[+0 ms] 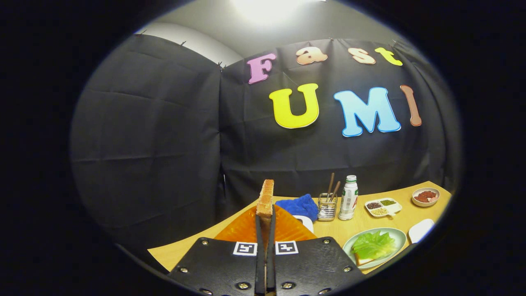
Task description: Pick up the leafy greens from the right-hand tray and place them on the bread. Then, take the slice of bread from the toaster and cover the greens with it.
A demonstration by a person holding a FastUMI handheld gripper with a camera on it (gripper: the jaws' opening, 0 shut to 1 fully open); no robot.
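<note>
My gripper is shut on a slice of toasted bread, held upright and edge-on between both fingers. Right behind the slice is the orange toaster, and the slice stands above it. To the right of the fingers a pale green plate holds another slice of bread with the leafy greens lying on top of it.
Beyond the toaster lie a blue cloth, a wire holder with chopsticks and a white bottle. Farther right are a divided dish of beans, a small bowl of red food and a white tray near the wooden table's edge.
</note>
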